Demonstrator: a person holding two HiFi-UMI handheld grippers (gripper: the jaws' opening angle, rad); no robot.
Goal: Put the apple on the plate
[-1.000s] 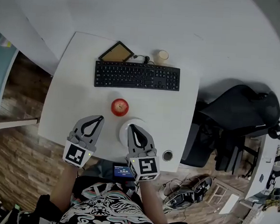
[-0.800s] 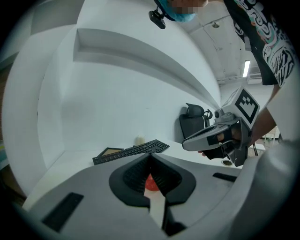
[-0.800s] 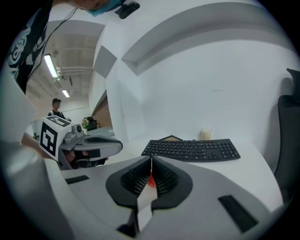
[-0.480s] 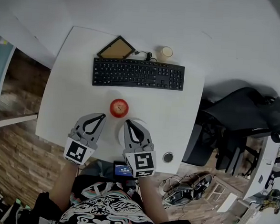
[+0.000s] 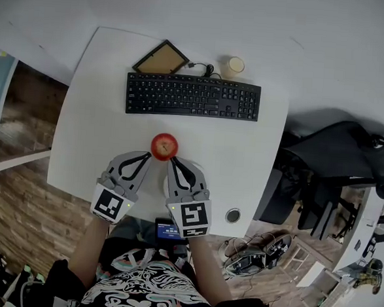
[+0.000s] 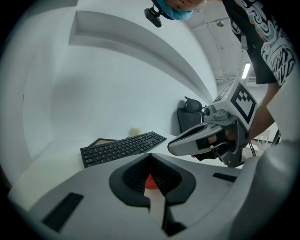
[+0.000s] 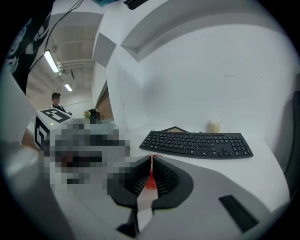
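White table [image 5: 102,123], rounded corners, smooth matte top, pushed up against a plain white wall. The floor [image 5: 17,216] is wood plank, and there's one black office chair [image 5: 336,159] off to the right.

On the table I count one black keyboard [image 5: 192,97], flat and rectangular. Behind it sits one square cork-faced frame [image 5: 161,57] with a dark border, turned like a diamond. Next to that is one small pale cup [image 5: 235,66]. Near the front edge is one round metal cap [image 5: 233,215].

One apple [image 5: 164,146], red, shiny and round, sits on the bare tabletop in front of the keyboard, not on the plate. One white plate [image 5: 199,168] is mostly hidden under the right gripper, so it's hard to see against the table.

Two grey plastic grippers. The left gripper [image 5: 148,157] and right gripper [image 5: 171,162] both point at the apple, tips just short of it. Both have their jaws pressed together with nothing between them.
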